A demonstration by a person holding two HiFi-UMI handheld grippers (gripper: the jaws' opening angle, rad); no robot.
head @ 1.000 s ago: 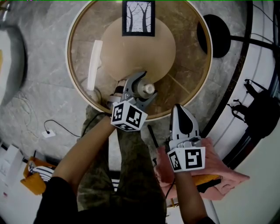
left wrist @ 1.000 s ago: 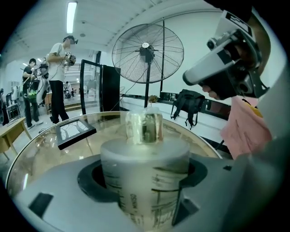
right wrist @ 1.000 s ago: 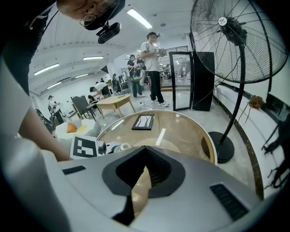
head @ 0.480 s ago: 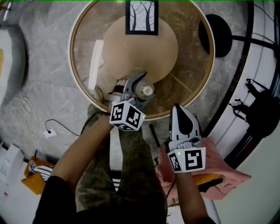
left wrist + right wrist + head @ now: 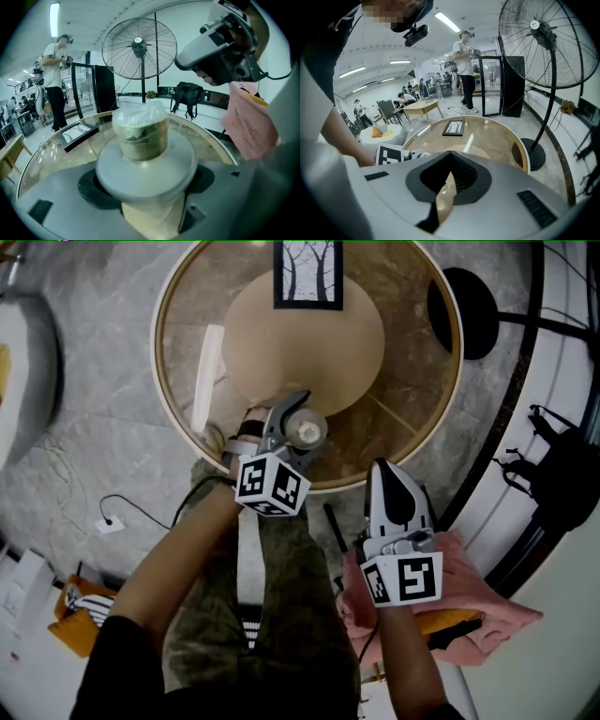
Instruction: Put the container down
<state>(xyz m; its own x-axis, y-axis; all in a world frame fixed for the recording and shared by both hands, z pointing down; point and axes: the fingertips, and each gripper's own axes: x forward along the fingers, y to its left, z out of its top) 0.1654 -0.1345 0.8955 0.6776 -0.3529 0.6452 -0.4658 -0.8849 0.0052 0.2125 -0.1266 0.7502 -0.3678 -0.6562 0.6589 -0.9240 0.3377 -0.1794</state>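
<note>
Head view: the left gripper [image 5: 300, 424] reaches over the near edge of a round glass tabletop [image 5: 412, 381]. Its jaws are closed on the container [image 5: 308, 431], whose pale round top shows between them. The container stands over the near part of the glass, beside the beige cone under the tabletop. Whether its bottom touches the glass cannot be told from here. A white strip [image 5: 205, 377] lies on the left part of the tabletop, and a picture frame [image 5: 307, 274] lies at the far side. The right gripper [image 5: 382, 471] is held off the tabletop, near its rim and above a pink cloth [image 5: 483, 607]. Its jaws taper to a single point.

Left gripper view: the container fills the middle. It is a small clear pot with greenish-brown contents and crinkled plastic over the top. A wide pale collar runs round it, and this collar sits between the two grey jaws, which press in from either side. The glass tabletop curves away behind it, with a standing fan [image 5: 139, 47] further back.

Right gripper view: the jaws are together, their dark pads meeting at the tips with only a thin slit lower down. Nothing is held between them. Beyond them lies the tabletop, and the left gripper's marker cube shows at the left.
</note>
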